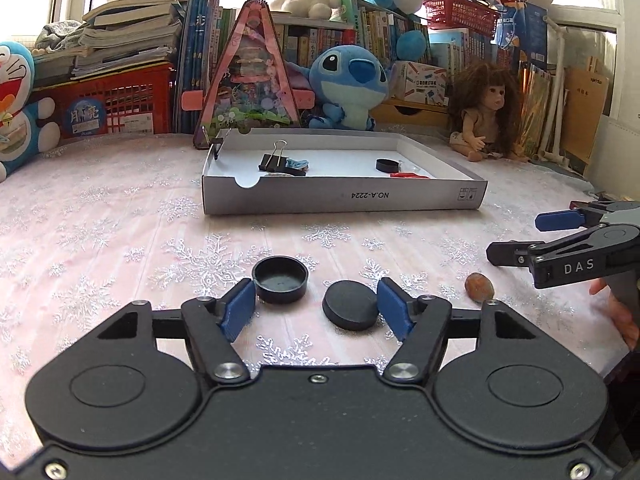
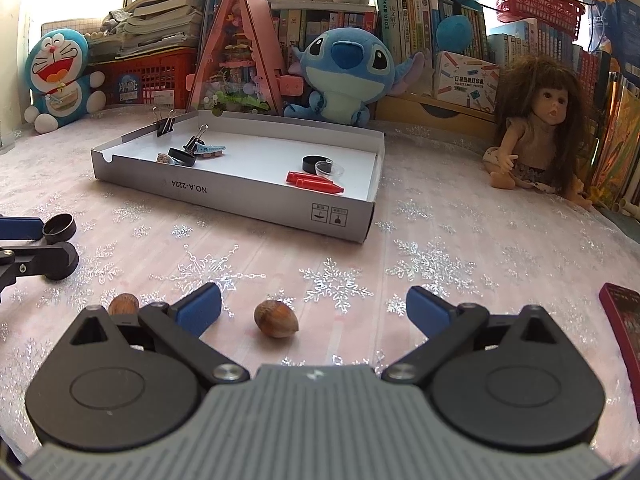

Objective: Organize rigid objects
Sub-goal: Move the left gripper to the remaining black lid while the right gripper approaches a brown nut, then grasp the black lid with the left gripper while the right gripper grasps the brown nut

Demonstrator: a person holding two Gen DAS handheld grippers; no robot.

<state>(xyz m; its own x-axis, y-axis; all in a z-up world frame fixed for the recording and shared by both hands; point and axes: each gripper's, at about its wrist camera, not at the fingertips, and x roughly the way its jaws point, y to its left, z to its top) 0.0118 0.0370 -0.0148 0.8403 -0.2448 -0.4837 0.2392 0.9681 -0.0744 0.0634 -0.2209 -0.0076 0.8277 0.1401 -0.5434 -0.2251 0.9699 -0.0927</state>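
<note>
My left gripper [image 1: 316, 306] is open, low over the cloth. A flat black cap [image 1: 351, 305] lies between its fingers, close to the right pad. An upturned black cap [image 1: 280, 279] sits just beyond the left pad. My right gripper [image 2: 314, 312] is open, with a brown hazelnut [image 2: 277, 318] on the cloth between its fingers. A second hazelnut [image 2: 123, 305] lies left of its left finger. The white cardboard tray [image 1: 344, 198] [image 2: 240, 200] ahead holds binder clips, black caps, a red piece and other small items.
Plush toys, a doll [image 2: 540, 128], a pink triangular model house [image 1: 250, 80], red baskets and books line the back edge. A dark red object [image 2: 624, 320] lies at the right. The right gripper shows in the left wrist view [image 1: 516, 236].
</note>
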